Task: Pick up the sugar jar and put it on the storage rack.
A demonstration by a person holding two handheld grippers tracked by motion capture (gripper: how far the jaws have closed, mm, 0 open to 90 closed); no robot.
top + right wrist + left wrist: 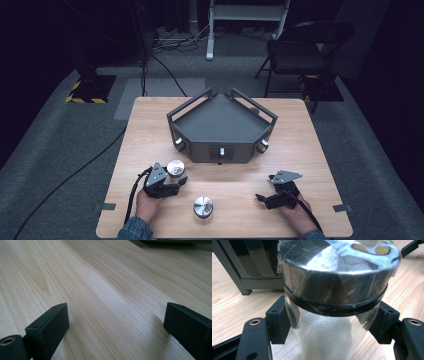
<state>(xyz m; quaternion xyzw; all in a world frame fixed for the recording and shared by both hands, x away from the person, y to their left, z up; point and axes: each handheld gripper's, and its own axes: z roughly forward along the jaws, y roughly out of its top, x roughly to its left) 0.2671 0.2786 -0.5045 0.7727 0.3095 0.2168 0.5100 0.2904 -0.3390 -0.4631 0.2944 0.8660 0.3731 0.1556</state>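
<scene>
My left gripper (172,181) clamps a clear jar (329,315) below its shiny metal lid, low on the glass so it stays upright on the table (300,150), near the dark tray (220,125). My right gripper (116,322) rests empty, jaws wide apart, free to help. A second jar (203,207) waits between them.

From my seat the jar (329,315) in the left gripper (329,327) view runs off the frame's lower edge, so I can't see its base. The 2 orange patches on its lid (337,262) are reflections too smeared to identify. Up high, the left gripper's (167,182) body covers the jar's (176,169) lower half, and the rack's (220,127) 3 front knobs are too small to read.
</scene>
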